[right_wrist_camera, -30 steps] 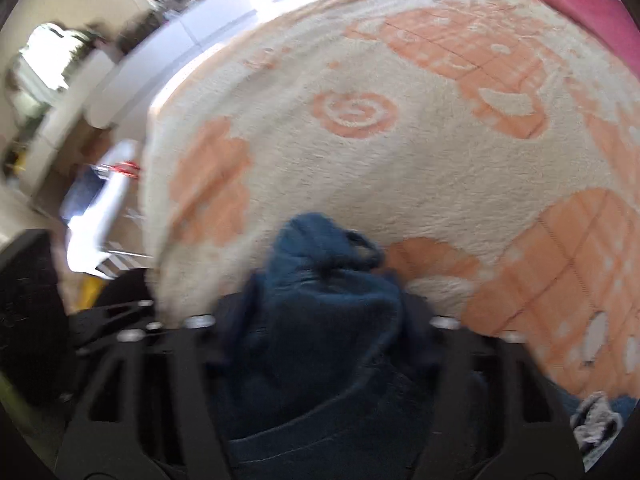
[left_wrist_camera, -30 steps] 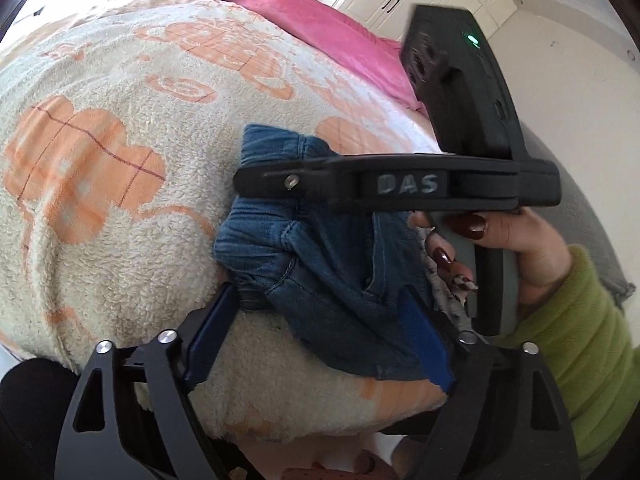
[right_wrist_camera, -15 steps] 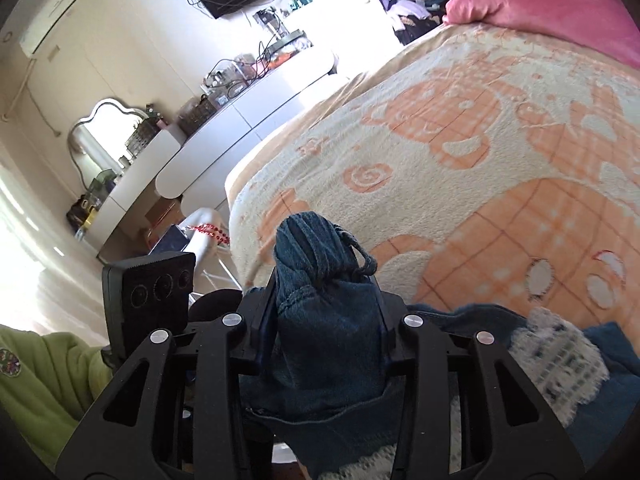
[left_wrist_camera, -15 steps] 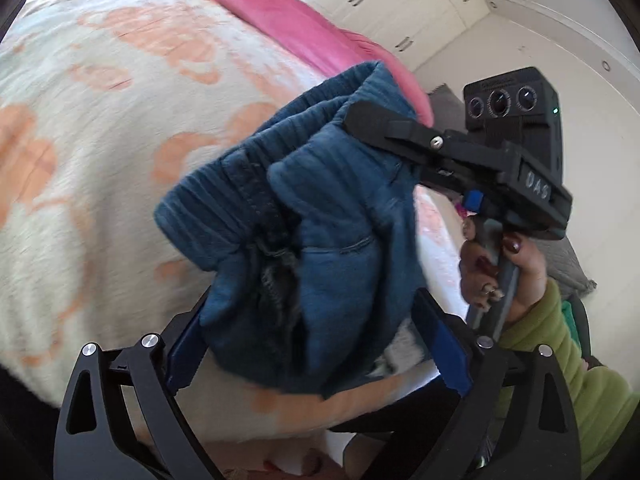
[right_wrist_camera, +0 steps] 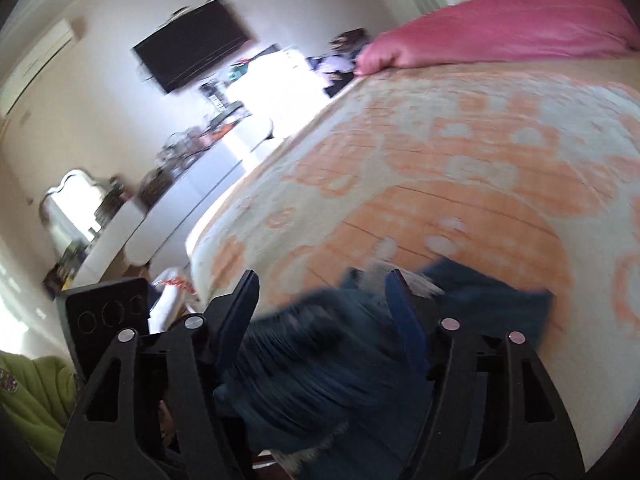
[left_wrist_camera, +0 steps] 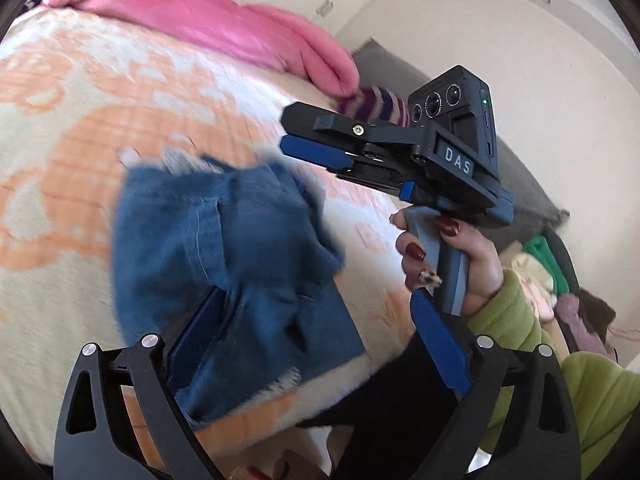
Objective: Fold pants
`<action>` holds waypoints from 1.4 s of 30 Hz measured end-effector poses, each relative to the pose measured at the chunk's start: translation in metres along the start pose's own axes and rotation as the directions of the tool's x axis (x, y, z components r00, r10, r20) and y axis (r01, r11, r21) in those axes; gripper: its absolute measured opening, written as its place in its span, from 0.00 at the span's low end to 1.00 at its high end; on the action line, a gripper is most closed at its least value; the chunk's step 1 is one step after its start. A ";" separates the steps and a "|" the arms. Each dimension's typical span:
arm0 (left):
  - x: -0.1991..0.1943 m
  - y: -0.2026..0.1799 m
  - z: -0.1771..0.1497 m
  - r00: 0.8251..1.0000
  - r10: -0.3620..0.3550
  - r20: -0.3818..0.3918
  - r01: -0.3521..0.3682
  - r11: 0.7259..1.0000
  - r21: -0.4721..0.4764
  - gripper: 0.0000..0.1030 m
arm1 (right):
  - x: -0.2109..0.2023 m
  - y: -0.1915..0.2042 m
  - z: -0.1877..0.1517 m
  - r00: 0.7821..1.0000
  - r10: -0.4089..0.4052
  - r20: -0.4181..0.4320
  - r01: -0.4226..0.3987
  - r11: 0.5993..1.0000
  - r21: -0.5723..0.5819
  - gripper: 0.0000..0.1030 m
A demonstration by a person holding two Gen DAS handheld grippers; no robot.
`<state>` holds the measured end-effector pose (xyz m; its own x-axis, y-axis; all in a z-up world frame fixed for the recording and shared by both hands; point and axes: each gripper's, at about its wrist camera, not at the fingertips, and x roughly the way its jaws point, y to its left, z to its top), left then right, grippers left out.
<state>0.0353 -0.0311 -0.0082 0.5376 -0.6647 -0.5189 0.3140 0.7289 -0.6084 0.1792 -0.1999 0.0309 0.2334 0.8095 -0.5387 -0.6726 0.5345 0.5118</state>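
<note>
Denim pants [left_wrist_camera: 224, 264] lie bunched on the near edge of a bed, on a cream blanket [left_wrist_camera: 72, 128] patterned in orange, with a frayed pale hem showing along their lower edge. In the left wrist view the left gripper [left_wrist_camera: 316, 344] has its jaws spread wide; the denim lies between them, draped against the left blue pad, while the right pad stands clear of the cloth, so nothing is pinched. Its jaws have just been opening. The right gripper [left_wrist_camera: 308, 140] shows in the same view beyond the pants, above the blanket, its blue-lined jaws apart and empty, gripped at the grey handle by a hand [left_wrist_camera: 460, 264] with dark red nails and a green sleeve [left_wrist_camera: 520, 328]. From the right wrist view the right gripper [right_wrist_camera: 320, 292] has its jaws parted, having just been opening, and the blurred dark denim [right_wrist_camera: 320, 364] sits low between them without either pad pressing on it. A pink pillow [left_wrist_camera: 224, 28] lies along the far end of the bed, with a striped purple item [left_wrist_camera: 376, 108] just beside it. Past the bed, a wall-mounted television [right_wrist_camera: 196, 60], a cluttered white dresser [right_wrist_camera: 200, 184] and a mirror [right_wrist_camera: 76, 208] stand along the wall.
</note>
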 end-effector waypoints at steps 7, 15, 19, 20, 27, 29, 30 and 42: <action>0.031 0.003 -0.004 0.994 0.063 -0.089 -0.061 0.998 0.030 0.90 | 0.004 -0.011 -0.040 0.983 -0.175 -0.063 0.174 0.984 -0.019 0.62; 0.019 -0.001 -0.011 0.996 0.045 -0.079 -0.045 0.999 0.004 0.90 | 0.003 -0.019 -0.060 0.950 -0.306 -0.060 0.304 0.952 -0.044 0.68; -0.004 0.001 -0.007 0.994 0.098 -0.037 -0.098 0.995 0.009 0.91 | -0.025 -0.010 -0.059 0.939 -0.341 0.032 0.342 0.939 -0.031 0.81; -0.010 0.003 -0.006 0.992 0.123 -0.028 -0.123 0.992 0.010 0.91 | -0.031 -0.009 -0.061 0.937 -0.345 0.050 0.347 0.938 -0.021 0.83; -0.035 0.012 0.002 0.969 0.246 0.029 -0.247 0.968 0.032 0.91 | -0.057 0.012 -0.075 0.924 -0.360 0.132 0.366 0.930 -0.027 0.86; -0.042 0.018 0.005 0.962 0.269 0.039 -0.270 0.963 0.019 0.93 | -0.063 0.021 -0.081 0.919 -0.365 0.148 0.376 0.926 -0.048 0.87; -0.045 0.022 0.006 0.959 0.281 0.044 -0.282 0.959 0.010 0.96 | -0.065 0.026 -0.084 0.918 -0.365 0.154 0.377 0.924 -0.058 0.87; -0.044 0.039 0.033 0.946 0.319 0.059 -0.320 0.948 0.004 0.96 | -0.044 0.090 -0.126 0.957 -0.280 0.077 0.291 0.921 -0.257 0.87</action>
<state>0.0501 0.0319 0.0110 0.6549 -0.3866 -0.6493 0.1288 0.9038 -0.4081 0.0203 -0.2177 0.0163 0.4658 0.6432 -0.6077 -0.7328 0.6654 0.1426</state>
